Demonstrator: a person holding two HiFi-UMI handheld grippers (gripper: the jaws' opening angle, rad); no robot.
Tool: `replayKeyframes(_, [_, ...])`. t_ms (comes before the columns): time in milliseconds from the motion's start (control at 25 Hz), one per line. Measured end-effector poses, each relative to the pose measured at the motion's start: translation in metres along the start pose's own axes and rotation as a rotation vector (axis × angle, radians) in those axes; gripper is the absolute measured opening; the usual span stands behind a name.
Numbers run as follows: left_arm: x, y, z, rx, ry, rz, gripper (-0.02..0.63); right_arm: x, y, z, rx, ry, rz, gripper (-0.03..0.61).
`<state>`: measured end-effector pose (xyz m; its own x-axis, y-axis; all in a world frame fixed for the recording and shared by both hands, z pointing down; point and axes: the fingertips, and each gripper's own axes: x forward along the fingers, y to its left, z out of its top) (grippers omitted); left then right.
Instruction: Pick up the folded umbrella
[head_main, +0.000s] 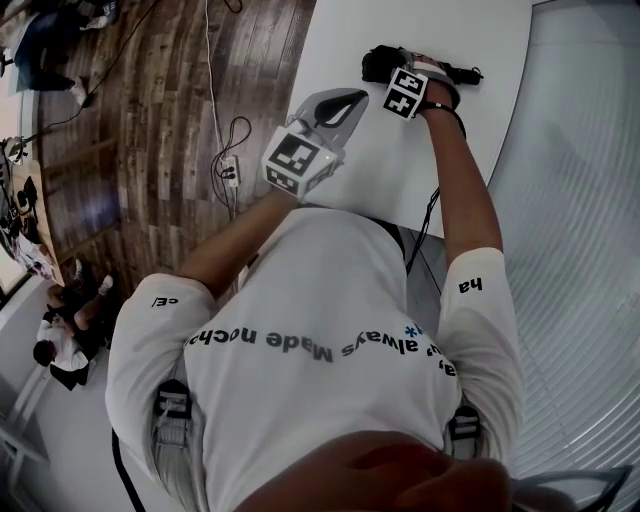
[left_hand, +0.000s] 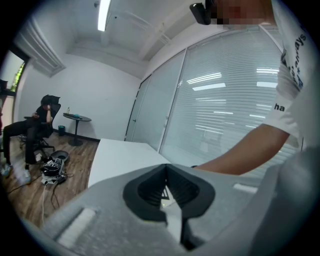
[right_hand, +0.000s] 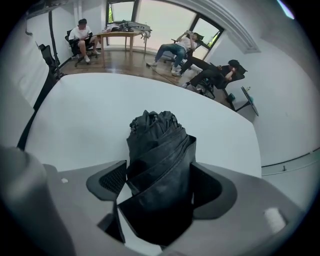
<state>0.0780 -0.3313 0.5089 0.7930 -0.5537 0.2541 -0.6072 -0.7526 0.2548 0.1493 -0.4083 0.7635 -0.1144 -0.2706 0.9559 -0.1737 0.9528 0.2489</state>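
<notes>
Your right gripper (right_hand: 159, 186) straddled the folded umbrella (right_hand: 159, 145); left gripper (left_hand: 166, 169) was closed and empty.

You had the right jaws spread wide, one ribbed pad (right_hand: 111, 181) on each side of the black canopy folds, close beside the fabric, no squeeze visible. Umbrella lay flat on the white table (right_hand: 90, 110), toward its far end in the head view, under your right hand. You held the left gripper by the table's left edge, beside the umbrella but apart from it, jaw tips together with nothing between them. Background noted: wooden floor (head_main: 150, 120), several seated people (right_hand: 80, 32) beyond the table.
</notes>
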Motion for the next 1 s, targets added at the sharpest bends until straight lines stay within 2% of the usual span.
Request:
replayKeyframes(280, [0.003, 0.008, -0.018, -0.005, 0.012, 0.011, 0.003, 0.023, -0.005, -0.008, -0.012, 0.017, 0.047, 0.372])
replayKeyframes(320, [0.004, 0.01, -0.019, -0.005, 0.016, 0.015, 0.003, 0.023, -0.006, -0.009, -0.015, 0.013, 0.044, 0.355])
replayKeyframes(360, [0.004, 0.011, -0.019, -0.006, 0.019, 0.018, 0.003, 0.022, -0.007, -0.009, -0.019, 0.011, 0.034, 0.311])
replayKeyframes(600, [-0.007, 0.023, -0.017, -0.005, 0.029, 0.023, 0.003, 0.014, -0.012, -0.002, -0.017, 0.007, -0.023, 0.257])
replayKeyframes(840, [-0.015, 0.023, -0.006, 0.001, 0.019, 0.024, 0.002, -0.011, -0.016, 0.001, 0.087, -0.057, -0.098, 0.235])
replayKeyframes(1000, [-0.013, 0.026, -0.007, 0.011, 0.011, 0.026, 0.002, -0.033, -0.026, 0.001, 0.195, -0.144, -0.151, 0.229])
